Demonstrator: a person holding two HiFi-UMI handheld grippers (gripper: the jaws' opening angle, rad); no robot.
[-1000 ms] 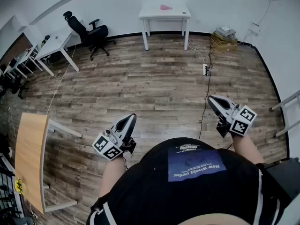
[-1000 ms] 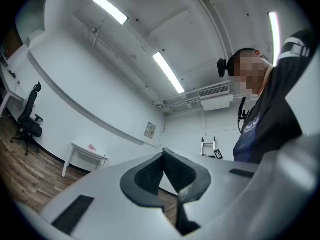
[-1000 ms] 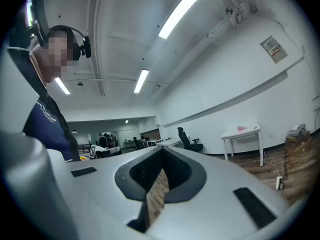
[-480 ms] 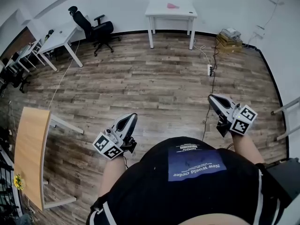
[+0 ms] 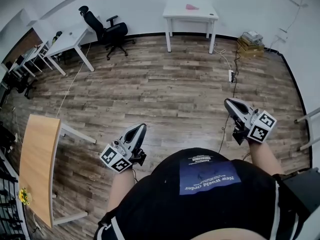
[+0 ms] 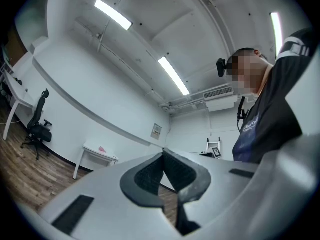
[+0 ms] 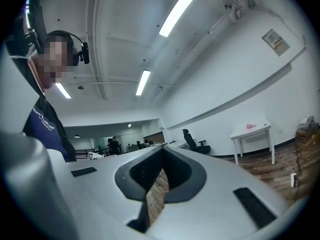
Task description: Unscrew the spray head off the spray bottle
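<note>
No spray bottle shows in any view. In the head view my left gripper hangs shut and empty beside the person's body, over the wooden floor. My right gripper is shut and empty too, on the other side of the body. A white table stands far off by the back wall with a small pink thing on it. In the left gripper view the jaws meet with nothing between them, and the same table shows far behind. The right gripper view shows its jaws closed likewise, the table far off.
A black office chair and a white desk stand at the back left. At the near left is a wooden table. A cable with a power strip lies on the floor at the right, near stacked boxes.
The far table, chair and floor have slid to the right and slightly down in the head view as the person moves through the room. Both grippers stay shut at the body's sides.
</note>
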